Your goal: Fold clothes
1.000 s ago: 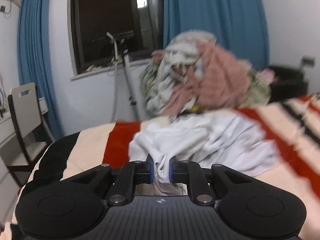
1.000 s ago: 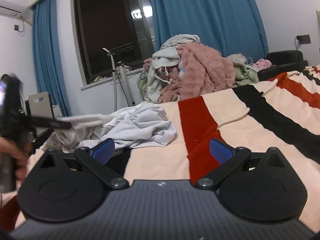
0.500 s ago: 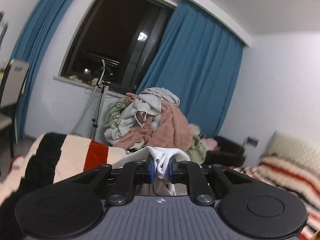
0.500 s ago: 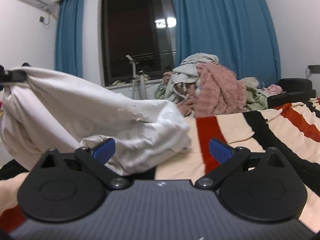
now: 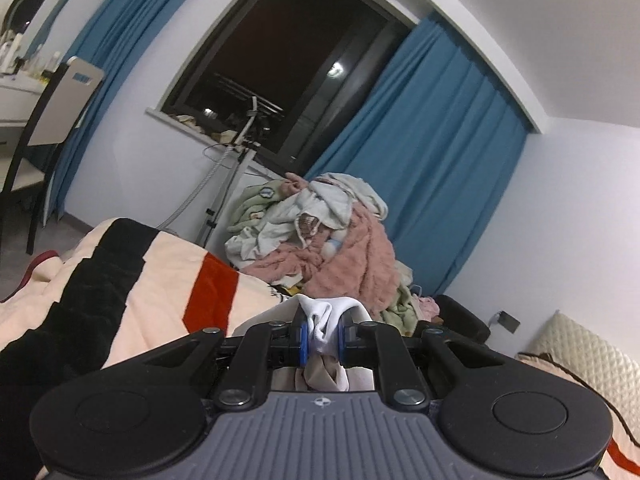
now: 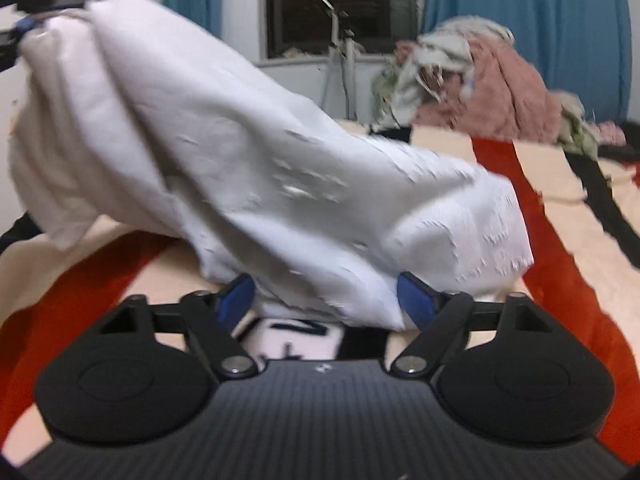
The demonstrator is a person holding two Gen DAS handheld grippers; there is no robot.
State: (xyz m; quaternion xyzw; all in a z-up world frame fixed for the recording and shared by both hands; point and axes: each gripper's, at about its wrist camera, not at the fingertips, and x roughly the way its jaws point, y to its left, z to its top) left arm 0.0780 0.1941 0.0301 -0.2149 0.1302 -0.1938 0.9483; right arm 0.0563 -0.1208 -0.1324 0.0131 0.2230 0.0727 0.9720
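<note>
**Lifting a white garment off the striped bed**

Seen from the left wrist, far left: chair (image 5: 48, 120) beside a desk (image 5: 16, 96), blue curtains (image 5: 420, 168) flanking a dark window (image 5: 288, 72). Below the window, a stand (image 5: 236, 168), then a heap of clothes (image 5: 320, 236), pink and pale, at the far edge of the bed (image 5: 152, 280). Lower centre: left gripper (image 5: 322, 334) clamped tight on a bunched fold of the garment (image 5: 320, 316), blue pads pressing the cloth from both sides, more fabric hanging beneath. Further right, a dark armchair (image 5: 460, 316) and a quilted cushion (image 5: 580, 352).

Seen from the right wrist, top left: left gripper (image 6: 24, 28) raised high, pinching one end of the garment (image 6: 248, 160). From there, cloth sloping down to the right, lifted clear of the bed (image 6: 560, 260) at the upper end, lower end sagging over the right gripper (image 6: 328, 300). Right gripper spread wide, gripping nothing, cloth draped between and over the blue pads; unclear whether touching them. Beyond, at right, the same heap (image 6: 480, 80) against the curtain (image 6: 540, 20), blurred.
</note>
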